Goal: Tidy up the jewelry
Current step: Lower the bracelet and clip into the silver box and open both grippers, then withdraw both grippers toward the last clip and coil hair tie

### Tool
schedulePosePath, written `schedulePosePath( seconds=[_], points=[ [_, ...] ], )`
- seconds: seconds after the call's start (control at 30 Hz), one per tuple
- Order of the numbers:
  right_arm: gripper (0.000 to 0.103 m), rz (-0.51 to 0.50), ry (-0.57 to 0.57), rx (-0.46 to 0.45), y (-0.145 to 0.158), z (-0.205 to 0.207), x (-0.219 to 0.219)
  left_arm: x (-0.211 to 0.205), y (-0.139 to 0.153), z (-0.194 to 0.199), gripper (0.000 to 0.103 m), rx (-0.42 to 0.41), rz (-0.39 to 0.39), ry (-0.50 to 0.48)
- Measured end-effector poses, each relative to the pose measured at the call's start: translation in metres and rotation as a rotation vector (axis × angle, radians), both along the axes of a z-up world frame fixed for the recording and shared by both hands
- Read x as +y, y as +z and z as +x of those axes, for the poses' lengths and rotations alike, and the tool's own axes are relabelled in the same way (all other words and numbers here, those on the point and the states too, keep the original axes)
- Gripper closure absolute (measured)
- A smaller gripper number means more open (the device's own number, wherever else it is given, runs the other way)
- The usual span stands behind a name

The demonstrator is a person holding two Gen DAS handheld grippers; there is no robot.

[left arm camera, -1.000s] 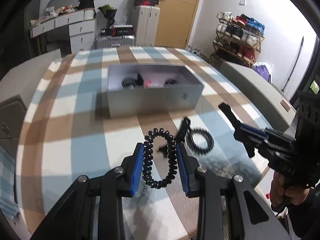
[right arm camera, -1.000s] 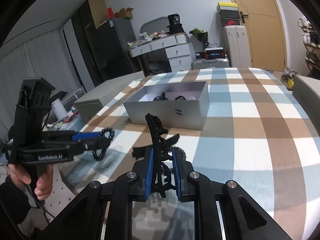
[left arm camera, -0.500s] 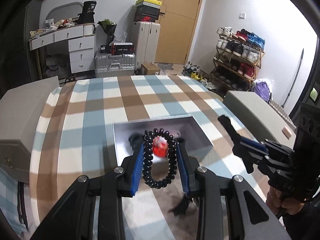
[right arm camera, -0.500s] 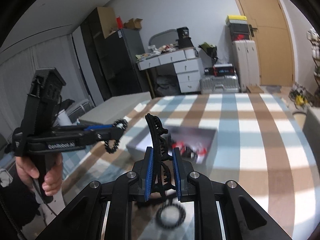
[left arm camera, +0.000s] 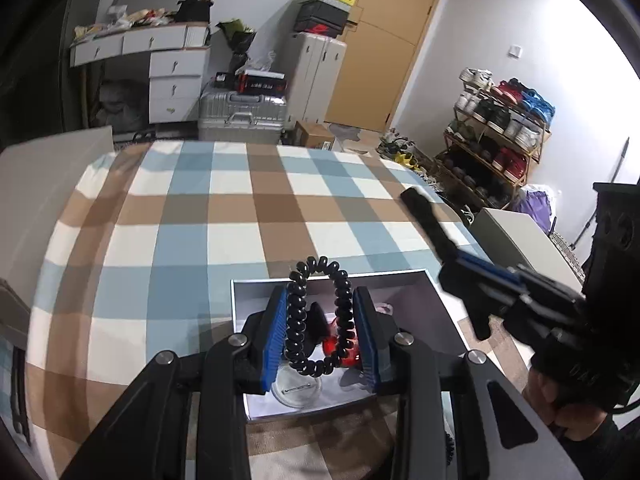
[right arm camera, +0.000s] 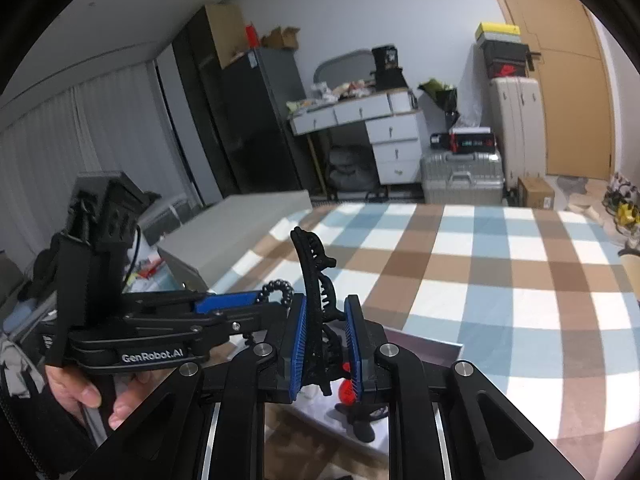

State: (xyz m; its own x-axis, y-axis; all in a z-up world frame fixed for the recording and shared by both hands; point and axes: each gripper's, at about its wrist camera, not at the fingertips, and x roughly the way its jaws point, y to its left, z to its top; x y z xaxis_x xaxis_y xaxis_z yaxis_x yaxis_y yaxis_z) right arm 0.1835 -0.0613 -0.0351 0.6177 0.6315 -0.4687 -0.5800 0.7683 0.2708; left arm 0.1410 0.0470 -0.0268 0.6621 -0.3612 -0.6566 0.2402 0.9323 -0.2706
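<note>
While both hands hang over the box, I log it view by view.

Left wrist view: my left gripper is clenched on a black spiral hair tie, its loop squeezed between the blue pads. Under it sits the open grey box on the checked tablecloth, near the cloth's near edge; a red trinket and a clear round badge lie inside.

Right wrist view: my right gripper grasps a black claw hair clip upright, its teeth rising above the pads. The left gripper comes in from the left just beside it, with a hand on its handle.

Step in hand: I judge both pieces are poised for dropping into the box.

Next move: lower each over a bare patch of the box floor, then release; the two grippers are close, so one at a time.
</note>
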Motion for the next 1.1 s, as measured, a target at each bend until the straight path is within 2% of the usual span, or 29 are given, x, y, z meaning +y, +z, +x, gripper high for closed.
schedulePosePath(
  seconds=[0.23, 0.7, 0.9, 1.0, 1.1],
  points=[
    [0.085, -0.027, 0.019, 0.084, -0.026, 0.014, 0.006, -0.004, -0.013, 0.0, 0.076, 0.046, -0.006, -0.001],
    [0.085, -0.08, 0.011, 0.1, -0.032, 0.022, 0.014, -0.006, -0.018, 0.008, 0.075, 0.073, 0.019, -0.022],
    [0.082, -0.086, 0.016, 0.11, -0.032, 0.021, 0.014, -0.005, -0.021, 0.011, 0.062, 0.091, 0.012, -0.045],
    [0.08, -0.072, 0.005, 0.092, -0.028, 0.015, 0.009, -0.005, -0.016, 0.006, 0.061, 0.071, 0.012, -0.059],
    [0.08, -0.049, -0.014, 0.078, -0.022, 0.008, 0.001, -0.004, -0.012, 0.002, 0.054, 0.049, 0.036, -0.034]
  ],
)
